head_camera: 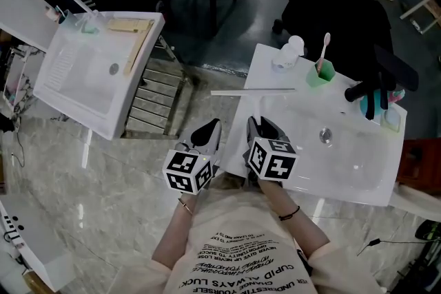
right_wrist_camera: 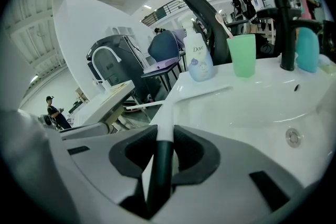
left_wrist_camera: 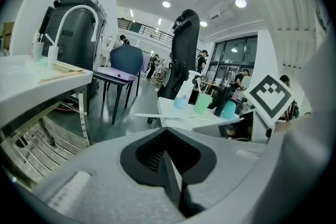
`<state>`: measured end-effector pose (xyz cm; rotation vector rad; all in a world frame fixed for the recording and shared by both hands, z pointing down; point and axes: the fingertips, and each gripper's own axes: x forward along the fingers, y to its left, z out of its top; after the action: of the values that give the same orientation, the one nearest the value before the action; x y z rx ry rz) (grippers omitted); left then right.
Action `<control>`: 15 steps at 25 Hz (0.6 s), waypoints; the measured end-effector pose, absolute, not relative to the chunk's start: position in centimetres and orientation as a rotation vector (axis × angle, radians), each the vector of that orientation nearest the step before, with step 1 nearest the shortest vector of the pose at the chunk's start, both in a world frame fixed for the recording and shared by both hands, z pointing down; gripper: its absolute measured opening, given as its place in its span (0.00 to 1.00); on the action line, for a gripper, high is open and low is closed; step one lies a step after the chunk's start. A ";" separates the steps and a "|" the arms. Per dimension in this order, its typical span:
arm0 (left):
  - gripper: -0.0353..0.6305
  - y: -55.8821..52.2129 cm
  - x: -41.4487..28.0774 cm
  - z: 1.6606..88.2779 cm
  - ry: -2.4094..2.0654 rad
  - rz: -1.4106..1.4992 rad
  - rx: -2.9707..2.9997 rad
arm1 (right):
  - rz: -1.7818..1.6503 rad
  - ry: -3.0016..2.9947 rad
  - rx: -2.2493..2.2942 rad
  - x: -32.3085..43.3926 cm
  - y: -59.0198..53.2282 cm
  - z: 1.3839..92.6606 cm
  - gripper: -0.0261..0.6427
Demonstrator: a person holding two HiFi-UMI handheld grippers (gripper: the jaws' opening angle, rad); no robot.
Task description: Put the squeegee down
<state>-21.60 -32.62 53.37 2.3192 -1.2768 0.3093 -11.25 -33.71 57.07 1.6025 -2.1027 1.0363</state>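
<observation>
Head view: R gripper point(head_camera: 260, 126) at the near-left edge of the white sink point(head_camera: 358, 163), clenched on the handle of the squeegee point(head_camera: 252, 90). The handle runs away from the person. The blade lies crosswise over the sink's left edge, half above the rim and half out past it over the floor. Can't tell if the blade touches the rim. L gripper point(head_camera: 209, 133) is just beside the R one, off the sink's left edge, above the floor. Bottle point(head_camera: 288, 51) and green cup point(head_camera: 320, 71) sit along the far edge, black tap point(head_camera: 368, 91) at the far-right corner. A 2nd sink point(head_camera: 76, 76) stands well apart to the left.

L gripper view: L gripper point(left_wrist_camera: 167, 136) jaws pressed together, nothing btwn them. Ahead: squeegee blade point(left_wrist_camera: 149, 115) sticking out past the sink's edge, w/ bottle point(left_wrist_camera: 181, 97) and green cup point(left_wrist_camera: 202, 103) behind it.

R gripper view: R gripper point(right_wrist_camera: 164, 136) jaws clamp the squeegee's point(right_wrist_camera: 167, 113) dark grip. The white neck rises to the blade by the sink's point(right_wrist_camera: 252, 107) left edge. Bottle point(right_wrist_camera: 199, 60), green cup point(right_wrist_camera: 242, 55) and black tap point(right_wrist_camera: 286, 34) line the far edge.
</observation>
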 end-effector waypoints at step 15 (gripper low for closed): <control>0.09 -32.3 -21.2 52.8 -1.260 0.291 2.334 | 1.049 -2.183 1.527 -11.5 -33.7 56.6 0.23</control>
<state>-21.16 -32.25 52.82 2.3340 -1.2596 0.2914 -11.54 -33.72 56.60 1.5266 -2.1830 1.0488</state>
